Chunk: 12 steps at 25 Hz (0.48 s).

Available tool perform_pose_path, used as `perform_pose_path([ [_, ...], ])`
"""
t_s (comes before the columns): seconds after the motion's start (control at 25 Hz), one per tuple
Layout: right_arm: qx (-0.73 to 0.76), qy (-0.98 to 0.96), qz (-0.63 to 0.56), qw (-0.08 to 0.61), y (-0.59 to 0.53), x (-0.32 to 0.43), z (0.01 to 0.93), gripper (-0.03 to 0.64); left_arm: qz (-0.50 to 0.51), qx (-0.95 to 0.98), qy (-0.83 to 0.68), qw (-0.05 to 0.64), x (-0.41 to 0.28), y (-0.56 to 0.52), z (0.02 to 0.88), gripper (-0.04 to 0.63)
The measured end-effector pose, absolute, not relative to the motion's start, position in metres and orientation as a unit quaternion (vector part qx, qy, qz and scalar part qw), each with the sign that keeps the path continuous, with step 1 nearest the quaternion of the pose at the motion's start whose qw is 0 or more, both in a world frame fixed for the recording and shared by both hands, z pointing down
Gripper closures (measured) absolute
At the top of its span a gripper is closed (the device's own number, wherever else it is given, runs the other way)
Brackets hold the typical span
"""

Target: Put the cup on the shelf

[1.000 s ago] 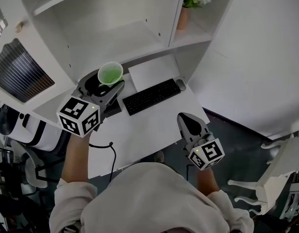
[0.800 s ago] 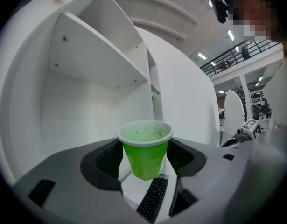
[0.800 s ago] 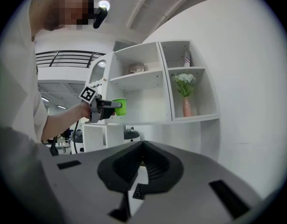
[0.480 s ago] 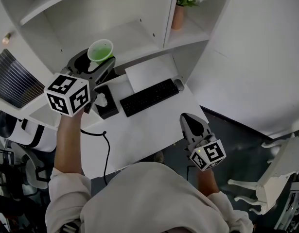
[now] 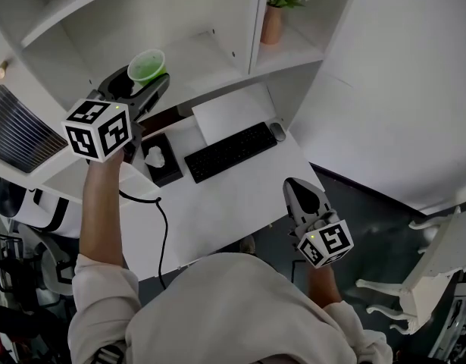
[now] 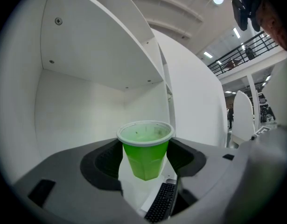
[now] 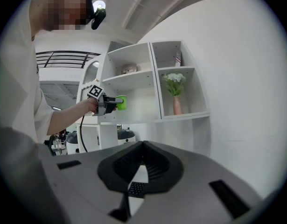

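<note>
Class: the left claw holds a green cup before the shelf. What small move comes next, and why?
Probably ease forward over the shelf board: the left claw grips the cup upright in the air, at the open compartment's front, not yet set down.

A pale cream top point(image 5: 233, 309) with loose sleeves; grey left gripper point(image 5: 140, 82) and right gripper point(image 5: 293, 183) — black-ribbed inside the jaws — each bearing a white cube point(image 5: 98, 130) of black square markers, a thin black cable point(image 5: 165, 233) trailing from the left.
</note>
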State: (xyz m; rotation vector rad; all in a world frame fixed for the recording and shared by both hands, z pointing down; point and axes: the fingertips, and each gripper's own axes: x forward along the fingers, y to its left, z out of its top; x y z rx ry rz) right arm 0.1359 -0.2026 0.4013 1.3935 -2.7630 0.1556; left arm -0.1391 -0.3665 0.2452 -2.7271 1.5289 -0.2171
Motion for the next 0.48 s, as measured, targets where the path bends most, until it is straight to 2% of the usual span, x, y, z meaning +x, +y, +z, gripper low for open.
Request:
perform_pose_path([
  [0.48,0.467,-0.882,0.057,0.017,-0.202,0.162,0.407,0.612,-0.086,-0.854,0.513,-0.022,-0.146,-0.402,0.257,0.301],
])
